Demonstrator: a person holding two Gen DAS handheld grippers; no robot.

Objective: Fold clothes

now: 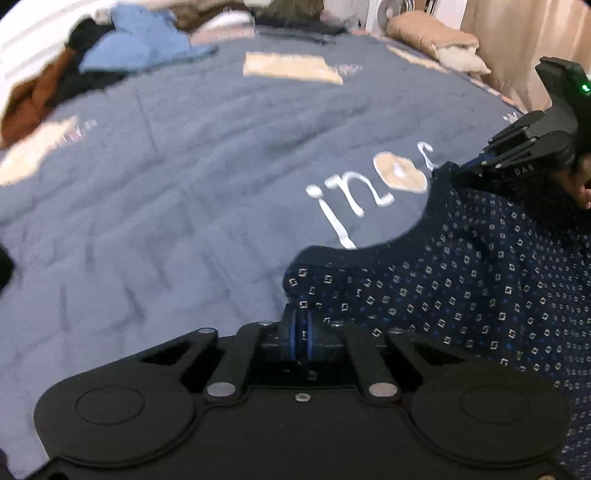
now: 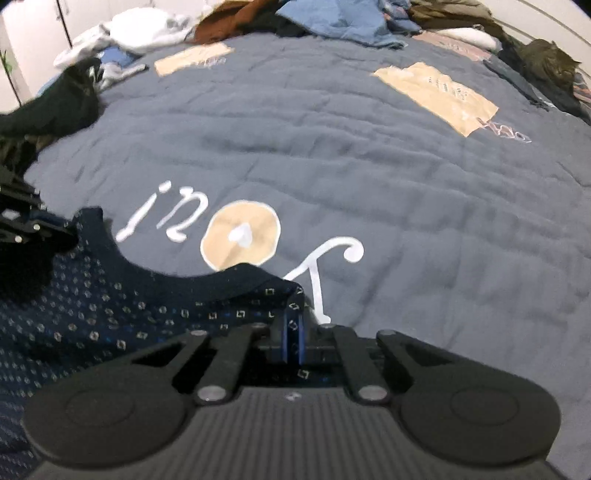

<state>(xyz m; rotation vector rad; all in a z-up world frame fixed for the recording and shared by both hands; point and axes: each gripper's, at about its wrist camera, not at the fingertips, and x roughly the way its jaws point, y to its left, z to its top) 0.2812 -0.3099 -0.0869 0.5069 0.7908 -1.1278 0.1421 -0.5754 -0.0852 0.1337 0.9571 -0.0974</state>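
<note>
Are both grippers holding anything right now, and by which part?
Yes. Left gripper and right gripper each pinch the navy patterned garment at its top edge, either side of the curved neckline.

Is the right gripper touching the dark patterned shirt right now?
Touching. The right wrist view shows the right gripper shut on the dark patterned shirt, fabric pinched between its blue pads.

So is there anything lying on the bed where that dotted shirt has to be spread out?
Nothing visible does. Both the left gripper and the right gripper already pinch the dotted shirt, and the grey quilt ahead is bare. The clothes pile sits along the far edge.
</note>
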